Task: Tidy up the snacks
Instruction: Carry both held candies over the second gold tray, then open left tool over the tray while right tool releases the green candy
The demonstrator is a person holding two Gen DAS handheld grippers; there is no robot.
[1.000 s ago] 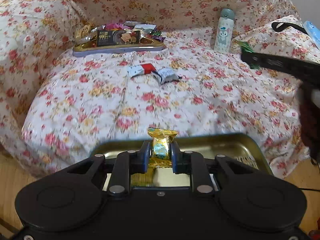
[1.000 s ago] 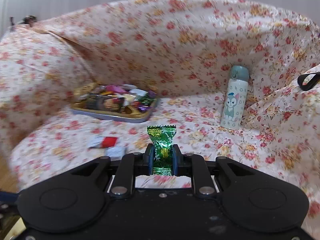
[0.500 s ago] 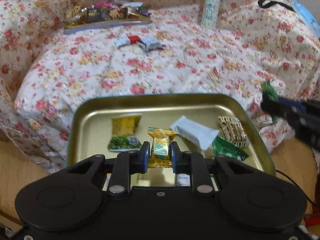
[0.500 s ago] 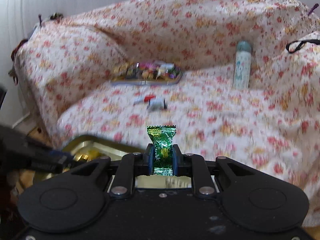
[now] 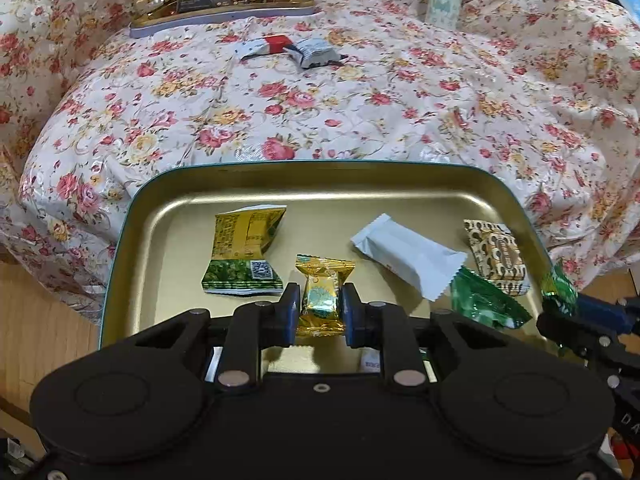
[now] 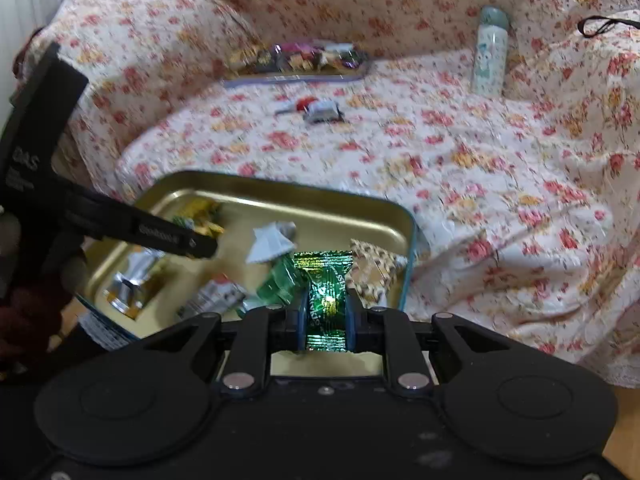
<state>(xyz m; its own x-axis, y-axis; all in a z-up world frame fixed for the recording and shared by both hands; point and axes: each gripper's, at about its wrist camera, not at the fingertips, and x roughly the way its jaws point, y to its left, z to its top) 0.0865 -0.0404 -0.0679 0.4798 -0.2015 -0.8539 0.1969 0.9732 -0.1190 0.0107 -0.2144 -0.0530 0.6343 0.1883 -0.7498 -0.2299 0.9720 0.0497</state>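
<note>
Over gold tray: left gripper clamps gold candy, right gripper clamps green candy

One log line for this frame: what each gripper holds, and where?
left gripper: shut on gold candy | right gripper: shut on green candy | both over gold tray

Floral-covered sofa under snack tins

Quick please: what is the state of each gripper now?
Left gripper: shut on gold candy.
Right gripper: shut on green candy.
</note>
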